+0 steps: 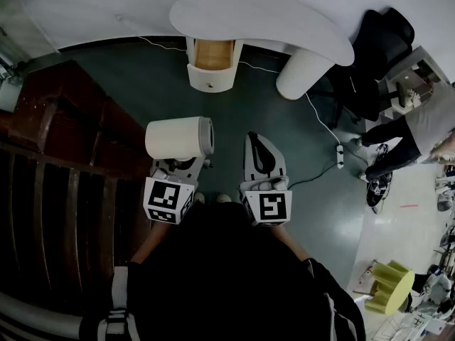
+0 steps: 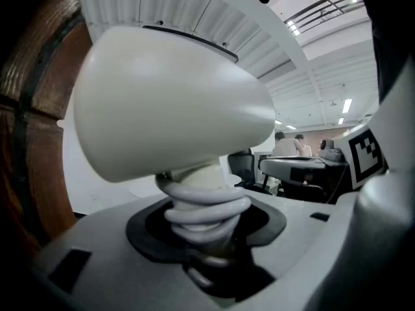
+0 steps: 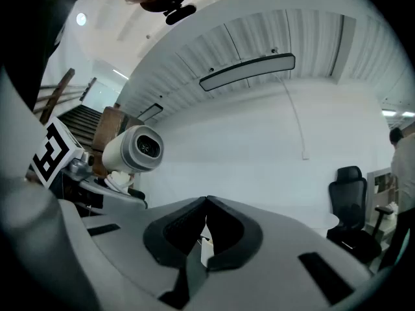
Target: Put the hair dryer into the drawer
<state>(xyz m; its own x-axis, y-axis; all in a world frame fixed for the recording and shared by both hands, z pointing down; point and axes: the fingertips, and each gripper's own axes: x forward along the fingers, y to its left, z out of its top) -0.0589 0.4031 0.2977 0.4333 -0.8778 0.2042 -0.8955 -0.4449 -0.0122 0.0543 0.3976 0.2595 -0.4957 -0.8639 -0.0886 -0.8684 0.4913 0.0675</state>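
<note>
The white hair dryer [image 1: 178, 138] hangs in front of me with its barrel lying sideways, and my left gripper [image 1: 179, 163] is shut on its cord-wrapped handle. In the left gripper view the barrel [image 2: 168, 102] fills the upper frame and the coiled cord sits between the jaws of that gripper [image 2: 204, 238]. My right gripper [image 1: 257, 141] is beside it, shut and empty; its tips meet [image 3: 206, 203]. The right gripper view shows the dryer [image 3: 133, 149] at left. Ahead, the open wooden drawer [image 1: 212, 66] sticks out from under the white curved table [image 1: 263, 16].
A dark wooden stair railing [image 1: 57, 162] runs along the left. The table's thick white leg [image 1: 302, 73] stands right of the drawer. A power strip [image 1: 340, 155] with its cable lies on the green floor. A black office chair [image 1: 377, 55] and a person [image 1: 419, 130] are at right.
</note>
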